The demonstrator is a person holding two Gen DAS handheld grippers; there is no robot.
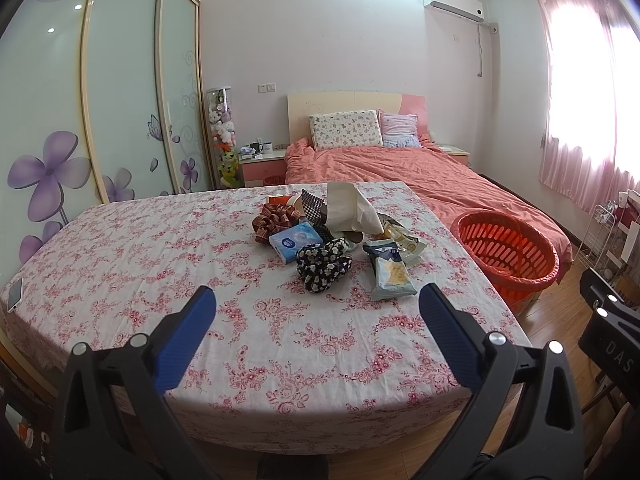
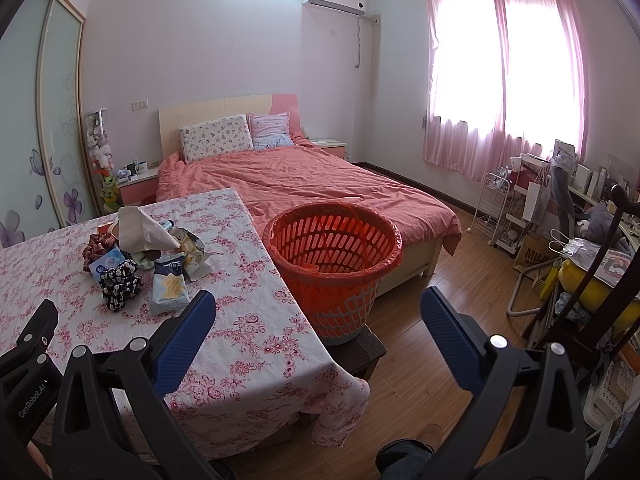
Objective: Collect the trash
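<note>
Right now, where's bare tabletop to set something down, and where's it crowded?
Free: the near strip of table between the left gripper and the pile, plus the left stretch toward the phone. Crowded: the middle, around the tissue pack, floral cloth and snack wrapper.

tabletop [image 1: 160,248]: floral pink-and-white cloth | middle toward far edge: pile with tissue pack [image 1: 295,241], black floral fabric [image 1: 323,266], plaid bow [image 1: 276,220], beige paper bag [image 1: 352,210], snack wrappers [image 1: 390,276] | left edge: phone [image 1: 15,295] | beside right edge: orange basket [image 2: 334,260] on a dark stool [image 2: 366,350]
</note>
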